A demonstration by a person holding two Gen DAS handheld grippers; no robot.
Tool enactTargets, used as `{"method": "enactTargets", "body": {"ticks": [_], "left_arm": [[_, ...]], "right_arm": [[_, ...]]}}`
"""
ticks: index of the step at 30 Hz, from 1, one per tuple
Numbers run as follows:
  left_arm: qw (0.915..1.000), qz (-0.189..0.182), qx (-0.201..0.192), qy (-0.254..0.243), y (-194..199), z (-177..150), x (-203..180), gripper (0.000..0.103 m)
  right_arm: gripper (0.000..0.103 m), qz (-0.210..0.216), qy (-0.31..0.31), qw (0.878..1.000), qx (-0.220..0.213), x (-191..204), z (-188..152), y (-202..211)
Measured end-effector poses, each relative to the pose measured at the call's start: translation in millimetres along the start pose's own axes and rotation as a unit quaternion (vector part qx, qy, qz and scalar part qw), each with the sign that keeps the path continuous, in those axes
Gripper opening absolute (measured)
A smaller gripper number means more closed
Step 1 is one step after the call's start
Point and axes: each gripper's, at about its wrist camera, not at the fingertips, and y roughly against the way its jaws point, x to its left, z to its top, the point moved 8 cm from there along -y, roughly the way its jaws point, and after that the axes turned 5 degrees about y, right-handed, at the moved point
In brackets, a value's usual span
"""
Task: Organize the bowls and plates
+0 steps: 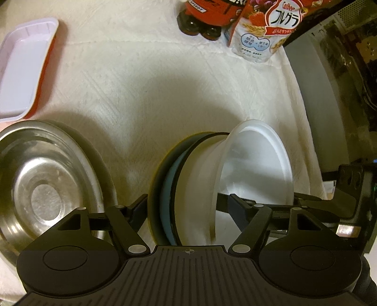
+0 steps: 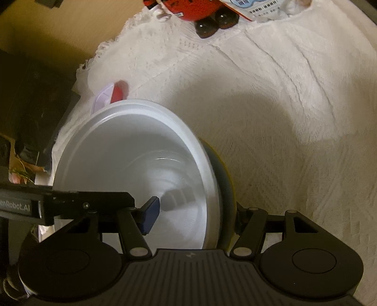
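- White textured cloth (image 1: 146,98) covers the table, creased in long folds in the right wrist view.
- At the far edge stand a red toy-like item with dark wheels (image 1: 205,16) and a cereal bag (image 1: 259,35) printed with Japanese text.
- A rectangular white tray with a red outer wall (image 1: 21,77) lies at the far left, just beyond a steel bowl (image 1: 44,188) resting on the cloth.
- The left gripper (image 1: 186,207) has its fingers spread across a tilted stack: a translucent white bowl (image 1: 254,169) nested in a blue dish (image 1: 168,188) with a dark rim; whether the fingers actually press it, I cannot tell.
- The right gripper (image 2: 195,214) straddles the same white bowl (image 2: 132,164): its blue-padded left finger (image 2: 149,214) sits inside the bowl, the other finger outside behind the blue dish (image 2: 225,188).
- How firmly it grips cannot be told.
- The left gripper's body pokes into the right wrist view beside the bowl's rim.
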Motion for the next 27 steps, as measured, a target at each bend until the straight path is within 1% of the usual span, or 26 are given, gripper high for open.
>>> {"method": "enactTargets", "body": {"ticks": [2,5,8,10,15,19,22,27], "left_arm": [[1.0,0.002,0.003,0.0,-0.5,-0.1,2.2,0.072],[0.9999,0.01,0.004,0.002,0.3,-0.3,5.6,0.072],[0.9998,0.017,0.002,-0.007,2.5,-2.0,6.7,0.072],[0.9998,0.019,0.002,-0.012,2.1,-3.4,6.9,0.072],[0.9994,0.028,0.004,-0.017,-0.2,-6.3,10.3,0.072],[0.999,0.038,0.001,-0.021,-2.3,-7.0,9.7,0.073],[0.9982,0.049,-0.005,-0.034,-3.7,-8.4,7.2,0.074],[0.9982,0.047,-0.012,-0.035,-3.7,-9.5,8.1,0.073]], "right_arm": [[0.063,0.007,-0.009,1.0,0.0,-0.2,-0.3,-1.3],[0.062,0.015,-0.017,1.0,0.002,-0.4,-2.4,-3.6],[0.062,-0.005,-0.005,1.0,0.002,2.1,-5.0,-5.3],[0.062,-0.01,0.001,1.0,0.002,3.4,-6.1,-5.7],[0.062,0.011,-0.015,1.0,0.004,4.2,-6.1,-7.6],[0.063,0.014,-0.01,1.0,0.007,8.4,-7.3,-8.1],[0.062,0.003,-0.006,1.0,0.009,11.7,-9.9,-8.7],[0.061,-0.004,-0.017,1.0,0.015,12.5,-8.6,-11.7]]}}
